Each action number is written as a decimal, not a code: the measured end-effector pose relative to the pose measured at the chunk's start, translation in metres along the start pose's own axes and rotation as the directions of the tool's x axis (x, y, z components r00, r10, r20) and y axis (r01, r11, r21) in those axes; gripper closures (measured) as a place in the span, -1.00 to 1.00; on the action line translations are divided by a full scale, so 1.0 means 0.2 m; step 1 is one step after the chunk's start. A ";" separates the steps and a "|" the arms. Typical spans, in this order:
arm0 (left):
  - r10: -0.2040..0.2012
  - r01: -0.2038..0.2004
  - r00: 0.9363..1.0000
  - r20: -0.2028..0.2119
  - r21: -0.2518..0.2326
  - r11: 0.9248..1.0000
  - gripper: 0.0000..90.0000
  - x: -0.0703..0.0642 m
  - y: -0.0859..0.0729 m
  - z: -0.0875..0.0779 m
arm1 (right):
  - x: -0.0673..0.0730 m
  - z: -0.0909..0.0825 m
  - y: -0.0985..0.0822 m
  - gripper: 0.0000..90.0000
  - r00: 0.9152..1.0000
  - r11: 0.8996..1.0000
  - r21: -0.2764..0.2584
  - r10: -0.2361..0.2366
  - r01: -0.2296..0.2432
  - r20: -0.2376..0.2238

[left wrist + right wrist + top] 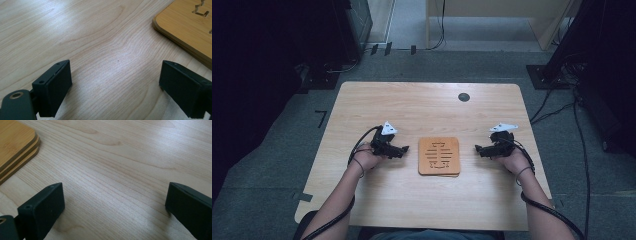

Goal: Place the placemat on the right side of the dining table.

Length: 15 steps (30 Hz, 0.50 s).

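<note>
Table [377, 200] first: pale wood, and dead centre between my two grippers sits the stack of bamboo trivets [439, 156], three slabs going by the edges in the right gripper view. That stack [15, 147] lies up and left of the right jaws, well apart; for the left jaws it [185, 27] sits up and right, just past the right-hand jaw. My read: I'm lining up to take the stack from both sides, so I want each jaw pair low and level, sliding in at the edges, not on top. Left gripper [401, 149] points in at the stack, jaws wide, holding nothing. Right gripper [480, 149] mirrors it, jaws wide, bare wood between. Both forearms come in low, hands resting near the tabletop.
</note>
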State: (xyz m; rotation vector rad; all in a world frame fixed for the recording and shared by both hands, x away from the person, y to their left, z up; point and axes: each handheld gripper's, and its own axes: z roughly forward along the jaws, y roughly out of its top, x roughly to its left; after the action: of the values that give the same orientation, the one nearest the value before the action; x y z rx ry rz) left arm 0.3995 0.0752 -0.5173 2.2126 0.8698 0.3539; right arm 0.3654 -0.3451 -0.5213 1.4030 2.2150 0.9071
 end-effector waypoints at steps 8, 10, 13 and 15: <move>-0.023 0.023 1.000 0.019 0.024 0.999 -0.77 0.00 0.01 -0.01 | -0.01 -0.02 0.03 -0.70 0.999 0.999 0.015 0.047 -0.047 -0.011; -0.023 0.023 0.999 0.021 0.028 0.999 -0.77 -0.01 0.02 -0.01 | 0.00 -0.02 0.03 -0.69 0.999 0.999 0.022 0.034 -0.034 -0.012; -0.023 0.023 0.999 0.023 0.031 0.999 -0.71 -0.01 0.02 -0.02 | 0.02 -0.02 0.04 -0.68 0.999 0.999 0.036 0.025 -0.024 -0.026; -0.031 0.030 0.999 0.027 0.027 0.999 -0.71 0.00 0.03 -0.03 | 0.03 -0.02 0.04 -0.67 1.000 0.999 0.043 0.013 -0.012 -0.028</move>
State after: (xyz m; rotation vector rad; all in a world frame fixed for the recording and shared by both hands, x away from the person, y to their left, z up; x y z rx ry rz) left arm 0.3991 0.0748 -0.5101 2.2208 0.8972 0.2985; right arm 0.3657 -0.3392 -0.5125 1.4334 2.2618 0.8934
